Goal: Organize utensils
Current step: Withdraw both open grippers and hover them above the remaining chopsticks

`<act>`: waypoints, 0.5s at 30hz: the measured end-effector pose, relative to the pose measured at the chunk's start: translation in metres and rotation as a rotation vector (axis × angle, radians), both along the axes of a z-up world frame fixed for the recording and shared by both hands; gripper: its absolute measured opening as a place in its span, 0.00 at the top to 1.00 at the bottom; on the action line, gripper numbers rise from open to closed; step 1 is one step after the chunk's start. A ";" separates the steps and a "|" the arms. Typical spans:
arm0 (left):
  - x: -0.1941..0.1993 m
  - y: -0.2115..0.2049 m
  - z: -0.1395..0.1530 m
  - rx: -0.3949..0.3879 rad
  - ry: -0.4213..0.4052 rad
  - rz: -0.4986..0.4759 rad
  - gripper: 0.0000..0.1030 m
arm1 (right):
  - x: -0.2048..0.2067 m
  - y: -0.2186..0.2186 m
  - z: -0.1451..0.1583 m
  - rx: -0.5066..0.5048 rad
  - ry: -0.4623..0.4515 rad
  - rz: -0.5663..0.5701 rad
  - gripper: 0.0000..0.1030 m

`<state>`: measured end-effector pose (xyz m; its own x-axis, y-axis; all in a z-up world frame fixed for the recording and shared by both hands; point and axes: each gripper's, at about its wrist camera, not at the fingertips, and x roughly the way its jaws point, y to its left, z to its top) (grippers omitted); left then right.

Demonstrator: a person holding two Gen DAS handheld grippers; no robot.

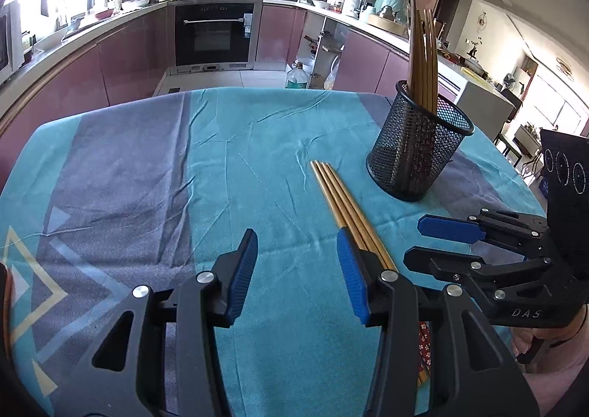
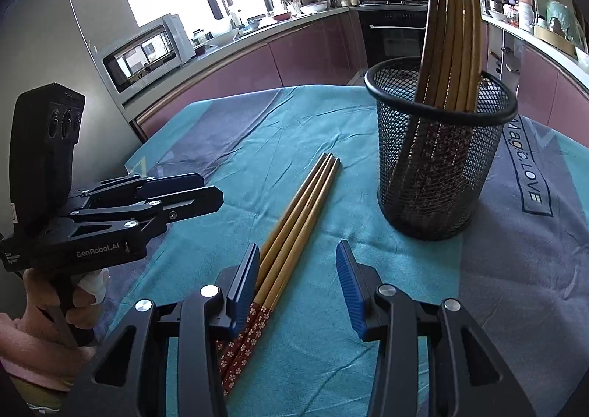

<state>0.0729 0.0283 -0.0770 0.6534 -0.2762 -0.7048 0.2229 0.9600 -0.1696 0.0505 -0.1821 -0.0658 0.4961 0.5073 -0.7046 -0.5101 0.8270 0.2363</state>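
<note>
Three wooden chopsticks with red flowered ends lie side by side on the teal tablecloth. A black mesh cup stands upright beyond them, holding several more chopsticks. My left gripper is open low over the cloth with nothing between its fingers; the loose chopsticks run just outside its right finger. My right gripper is open too. The chopsticks pass under its left finger, and only bare cloth shows in its gap.
The table's far edge drops off toward purple kitchen cabinets and an oven. A microwave sits on the counter at left. A water bottle stands on the floor past the table. A hand holds the left gripper's handle.
</note>
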 end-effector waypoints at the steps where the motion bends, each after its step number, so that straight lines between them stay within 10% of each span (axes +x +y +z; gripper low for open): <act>1: -0.001 0.000 -0.001 -0.002 0.005 -0.003 0.57 | -0.001 0.000 -0.002 -0.004 0.003 -0.002 0.60; 15: 0.003 -0.021 -0.010 0.016 0.033 -0.039 0.55 | -0.001 0.006 -0.016 -0.083 0.002 -0.021 0.67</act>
<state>0.0755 0.0076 -0.0875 0.6190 -0.2896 -0.7300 0.2546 0.9533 -0.1623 0.0494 -0.1765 -0.0815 0.5048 0.4366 -0.7447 -0.4922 0.8543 0.1672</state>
